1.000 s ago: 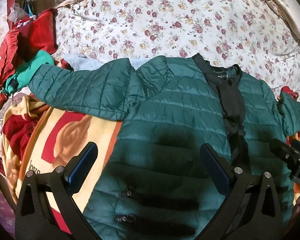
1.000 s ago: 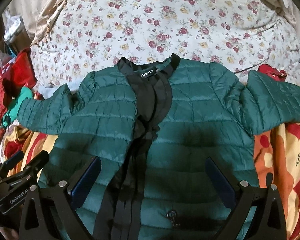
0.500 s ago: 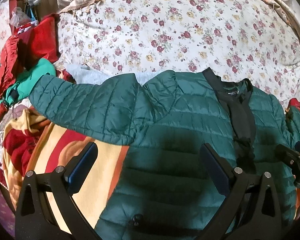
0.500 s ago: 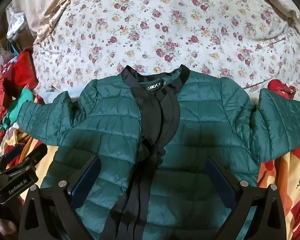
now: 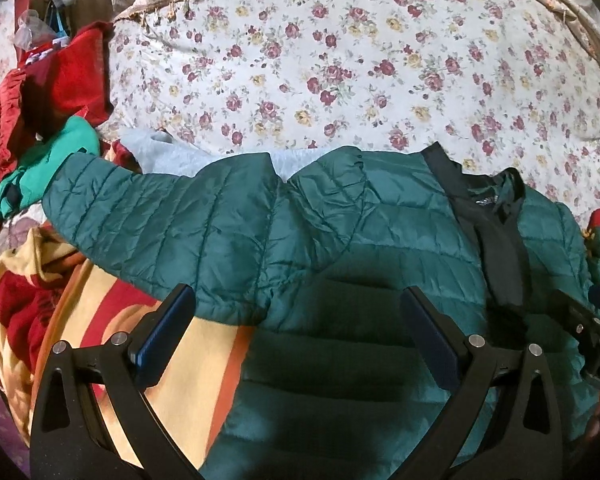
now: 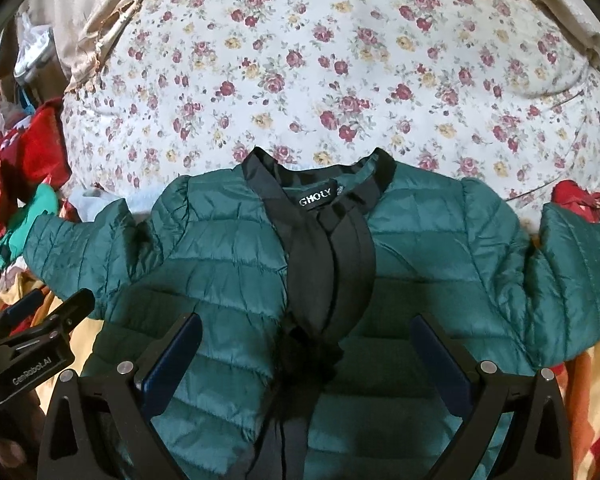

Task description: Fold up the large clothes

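A dark green quilted jacket (image 6: 228,264) with a black collar and front band lies face up on the bed, both sleeves spread sideways. It also shows in the left wrist view (image 5: 340,248). My left gripper (image 5: 296,328) is open and empty above the jacket's left side, under the left sleeve (image 5: 148,216). My right gripper (image 6: 306,356) is open and empty above the jacket's chest, astride the black front band (image 6: 328,264). The left gripper's body (image 6: 32,356) shows at the lower left of the right wrist view.
A floral bedsheet (image 6: 340,80) covers the bed beyond the collar. A yellow, red and orange blanket (image 5: 100,320) lies under the jacket. Red and teal clothes (image 5: 60,92) are piled at the left. A red item (image 6: 576,200) lies by the right sleeve.
Both grippers have moved forward up the jacket, from near its hem toward the chest and collar. Both stay open and empty. The jacket has not moved.
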A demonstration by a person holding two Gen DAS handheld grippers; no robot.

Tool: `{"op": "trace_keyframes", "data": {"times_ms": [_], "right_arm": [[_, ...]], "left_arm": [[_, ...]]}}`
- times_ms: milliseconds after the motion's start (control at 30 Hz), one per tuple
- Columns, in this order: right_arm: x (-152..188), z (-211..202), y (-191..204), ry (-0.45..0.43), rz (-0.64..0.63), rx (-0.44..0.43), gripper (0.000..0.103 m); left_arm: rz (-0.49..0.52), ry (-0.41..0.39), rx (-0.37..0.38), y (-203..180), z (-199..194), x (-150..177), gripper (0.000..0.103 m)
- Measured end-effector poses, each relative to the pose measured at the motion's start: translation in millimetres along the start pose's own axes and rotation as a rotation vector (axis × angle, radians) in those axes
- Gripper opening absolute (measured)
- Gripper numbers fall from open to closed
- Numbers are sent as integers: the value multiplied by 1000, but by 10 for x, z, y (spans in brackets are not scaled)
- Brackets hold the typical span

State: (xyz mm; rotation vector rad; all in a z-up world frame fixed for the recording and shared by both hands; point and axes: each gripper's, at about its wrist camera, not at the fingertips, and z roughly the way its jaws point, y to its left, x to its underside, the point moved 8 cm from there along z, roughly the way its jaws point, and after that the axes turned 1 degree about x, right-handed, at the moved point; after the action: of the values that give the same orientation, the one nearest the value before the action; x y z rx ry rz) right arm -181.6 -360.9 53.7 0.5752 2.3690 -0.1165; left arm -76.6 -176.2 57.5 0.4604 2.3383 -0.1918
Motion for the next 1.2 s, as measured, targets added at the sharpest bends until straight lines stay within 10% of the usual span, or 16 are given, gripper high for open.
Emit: {"op": "trace_keyframes", "data": {"times_ms": [1200], "right_arm": [[69, 729, 123, 119, 1, 4, 103]], "left_arm": [[-89, 73, -91, 601, 592, -117, 102]]}}
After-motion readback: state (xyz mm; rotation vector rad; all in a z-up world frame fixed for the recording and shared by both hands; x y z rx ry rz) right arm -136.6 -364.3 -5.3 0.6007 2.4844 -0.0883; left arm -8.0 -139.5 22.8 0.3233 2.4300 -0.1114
